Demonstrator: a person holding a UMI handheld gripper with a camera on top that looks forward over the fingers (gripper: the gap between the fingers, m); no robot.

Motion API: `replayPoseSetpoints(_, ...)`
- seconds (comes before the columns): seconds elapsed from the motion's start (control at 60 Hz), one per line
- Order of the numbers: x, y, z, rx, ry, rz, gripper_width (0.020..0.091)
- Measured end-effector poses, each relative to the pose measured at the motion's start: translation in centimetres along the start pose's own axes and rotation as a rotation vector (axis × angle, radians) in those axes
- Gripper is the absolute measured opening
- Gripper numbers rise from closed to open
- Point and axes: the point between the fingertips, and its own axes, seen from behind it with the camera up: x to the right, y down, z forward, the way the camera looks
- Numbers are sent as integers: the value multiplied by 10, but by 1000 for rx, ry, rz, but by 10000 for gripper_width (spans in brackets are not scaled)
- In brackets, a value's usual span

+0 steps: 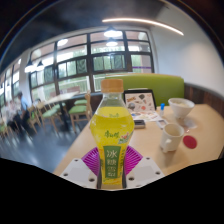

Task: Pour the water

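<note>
A clear plastic bottle (110,135) of yellow drink, with an orange cap and a yellow-green label, stands upright between my fingers. My gripper (110,165) is shut on the bottle, both magenta pads (91,161) pressing its lower sides. The bottle is held above the wooden table (200,125). Beyond it to the right stand a small white cup (172,133) and a wide white cup (181,106). The bottle hides what lies straight ahead on the table.
A red lid or disc (190,143) lies by the small cup. A printed menu card (140,101) and a dark small object (139,123) lie mid-table. A green bench (160,85) backs the table; other tables, chairs and large windows fill the room behind.
</note>
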Motion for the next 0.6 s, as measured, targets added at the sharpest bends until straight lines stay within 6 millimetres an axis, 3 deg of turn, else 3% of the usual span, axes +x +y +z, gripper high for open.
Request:
replayPoseSetpoints(0.033,-20,-16,-2,-3,-41,105,276)
replayPoseSetpoints(0.133,-42,-68,13,69,-221,502,275)
replayPoseSetpoints(0.167,-28,-78,24,94,-296,643,275)
replayPoseSetpoints(0.183,-30,-89,13,100,-319,724,275)
replayPoseSetpoints(0.217,-19,-98,27,127,-376,869,276)
replayPoseSetpoints(0.25,-19,-117,16,155,-406,1031,275)
replayPoseSetpoints(0.267,-9,-115,30,166,-449,1081,275)
replayPoseSetpoints(0.333,9,-125,32,185,-557,1322,274)
replayPoseSetpoints(0.35,6,-134,18,187,-560,1392,274)
replayPoseSetpoints(0.367,15,-131,31,199,-585,1435,274)
replayPoseSetpoints(0.4,28,-131,32,214,-614,1523,272)
replayPoseSetpoints(0.45,41,-129,35,228,-641,1616,277)
replayPoseSetpoints(0.467,40,-133,21,222,-635,1655,277)
replayPoseSetpoints(0.5,43,-133,34,225,-649,1701,277)
replayPoseSetpoints(0.583,57,-133,34,246,-675,1823,275)
replayPoseSetpoints(0.6,59,-131,24,251,-672,1846,276)
